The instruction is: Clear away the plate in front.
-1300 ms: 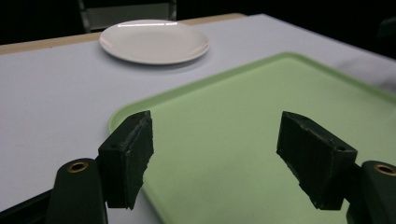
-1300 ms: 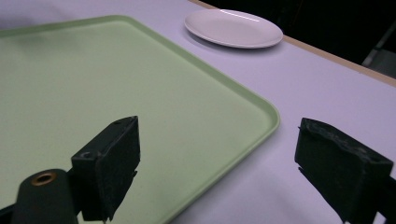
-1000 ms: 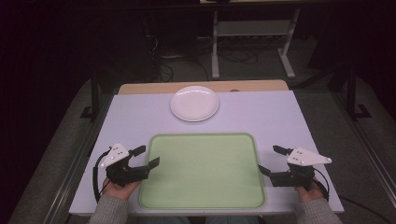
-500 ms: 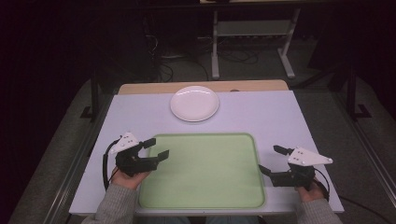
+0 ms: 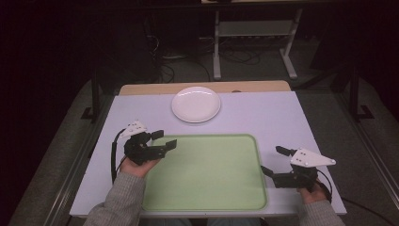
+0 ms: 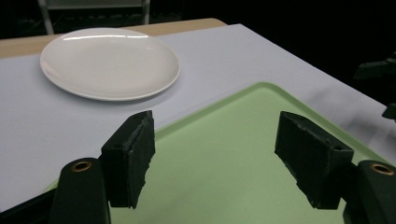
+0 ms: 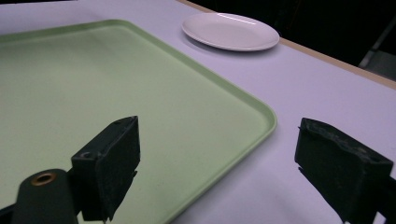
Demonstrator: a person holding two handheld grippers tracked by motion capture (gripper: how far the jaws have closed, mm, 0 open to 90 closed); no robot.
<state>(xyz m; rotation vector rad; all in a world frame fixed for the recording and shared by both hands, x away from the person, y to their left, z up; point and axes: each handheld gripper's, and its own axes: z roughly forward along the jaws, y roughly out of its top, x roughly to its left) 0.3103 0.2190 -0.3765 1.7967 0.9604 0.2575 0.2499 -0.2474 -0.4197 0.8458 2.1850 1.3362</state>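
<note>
Green tray (image 5: 207,174) lies at the table's (image 5: 263,113) near edge. My left tongs (image 5: 163,139) hang wide open and empty over its far left corner, angled toward the plate (image 5: 195,104). My right tongs (image 5: 275,160) gape empty straddling its right rim.

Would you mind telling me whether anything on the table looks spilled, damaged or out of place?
Nothing stands out. The white plate sits flat and empty beyond the green tray, which lies square on the table. Both tools, left and right, are open and hold nothing.
</note>
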